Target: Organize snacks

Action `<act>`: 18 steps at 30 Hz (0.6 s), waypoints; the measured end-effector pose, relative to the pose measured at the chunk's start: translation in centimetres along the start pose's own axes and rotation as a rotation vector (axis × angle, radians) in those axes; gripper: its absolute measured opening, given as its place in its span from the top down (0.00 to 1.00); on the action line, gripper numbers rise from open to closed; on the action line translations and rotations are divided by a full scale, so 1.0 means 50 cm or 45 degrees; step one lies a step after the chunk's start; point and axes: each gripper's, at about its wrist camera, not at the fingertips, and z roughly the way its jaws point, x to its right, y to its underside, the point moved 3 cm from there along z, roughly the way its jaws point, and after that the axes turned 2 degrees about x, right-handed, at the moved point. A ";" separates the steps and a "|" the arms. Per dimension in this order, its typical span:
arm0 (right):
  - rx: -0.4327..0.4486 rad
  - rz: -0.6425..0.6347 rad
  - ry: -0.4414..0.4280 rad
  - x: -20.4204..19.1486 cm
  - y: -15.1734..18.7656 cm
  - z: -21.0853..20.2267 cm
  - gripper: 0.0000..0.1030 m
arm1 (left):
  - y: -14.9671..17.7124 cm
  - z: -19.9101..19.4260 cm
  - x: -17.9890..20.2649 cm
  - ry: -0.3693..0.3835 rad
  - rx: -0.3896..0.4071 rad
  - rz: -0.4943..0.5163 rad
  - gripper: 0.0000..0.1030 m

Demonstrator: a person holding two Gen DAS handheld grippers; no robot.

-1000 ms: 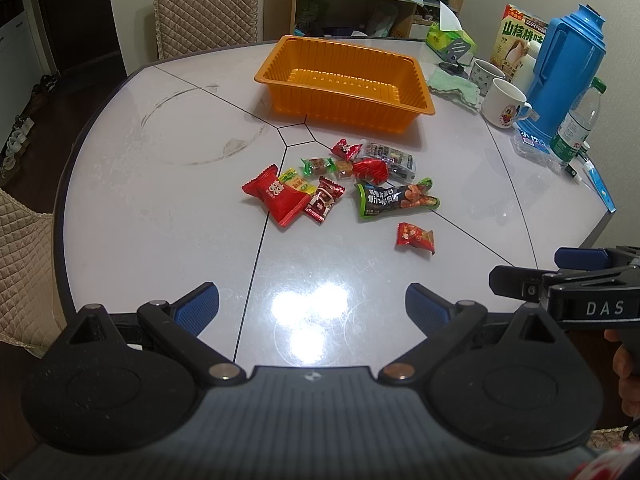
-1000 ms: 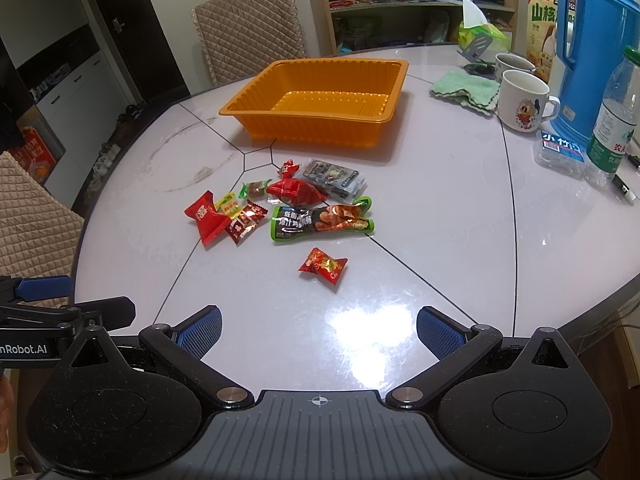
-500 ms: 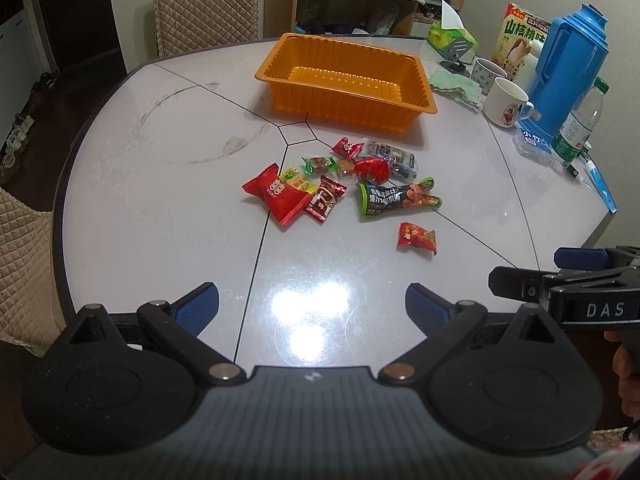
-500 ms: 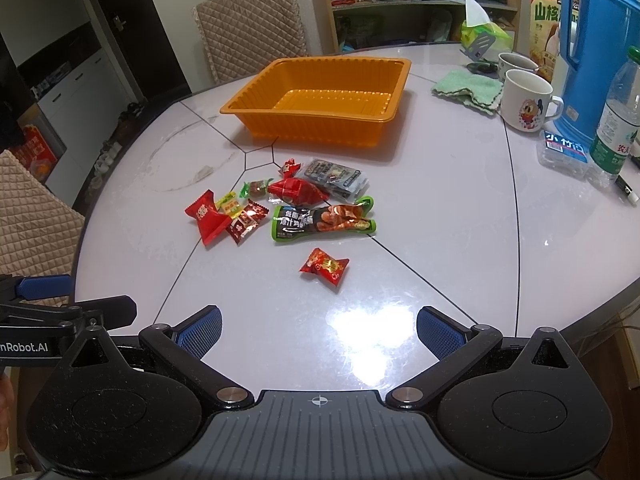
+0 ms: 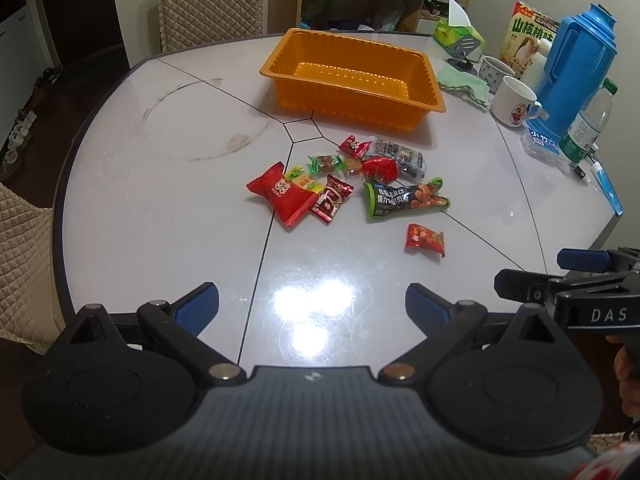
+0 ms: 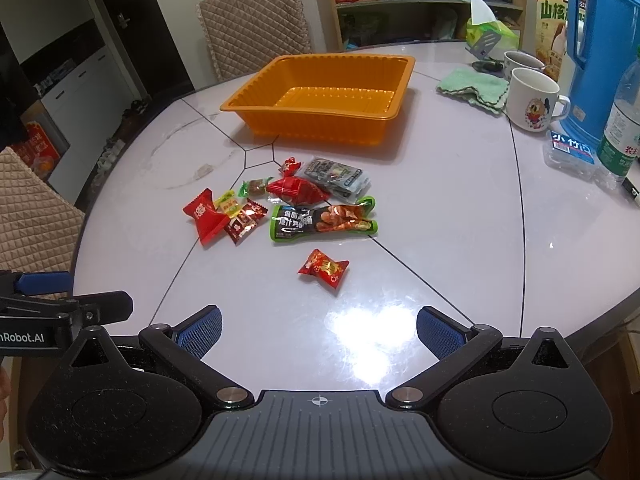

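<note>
An empty orange tray [image 5: 420, 98] [image 6: 256, 118] stands at the middle back of the round white table [image 5: 160, 208]. Several wrapped snacks lie loose in front of it: a red pouch [image 5: 282, 195] [image 6: 205, 216], a long green packet [image 5: 404, 200] [image 6: 322, 220], a small red candy [image 5: 425, 239] [image 6: 323, 268] nearest me, and others bunched together. My left gripper [image 5: 312, 306] is open and empty over the table's near edge. My right gripper [image 6: 319, 330] is open and empty too, just short of the small red candy. Each gripper shows at the other view's edge.
At the right stand a blue thermos [image 5: 576, 68], two mugs [image 6: 532, 100], a water bottle [image 6: 622, 128], a green cloth [image 6: 472, 88], a tissue box and a cereal box. Quilted chairs stand at the far side [image 6: 256, 24] and the near left [image 6: 28, 208].
Both views have crept slightly forward toward the snacks. The grippers stay open and nothing on the table has moved.
</note>
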 end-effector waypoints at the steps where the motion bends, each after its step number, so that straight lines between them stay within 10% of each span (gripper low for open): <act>1: 0.002 -0.003 0.001 0.002 0.000 0.002 0.00 | -0.001 0.002 -0.001 -0.001 -0.003 -0.001 0.04; 18: 0.143 0.132 0.003 0.052 -0.013 0.026 0.00 | -0.016 0.045 -0.015 0.024 -0.010 -0.028 0.04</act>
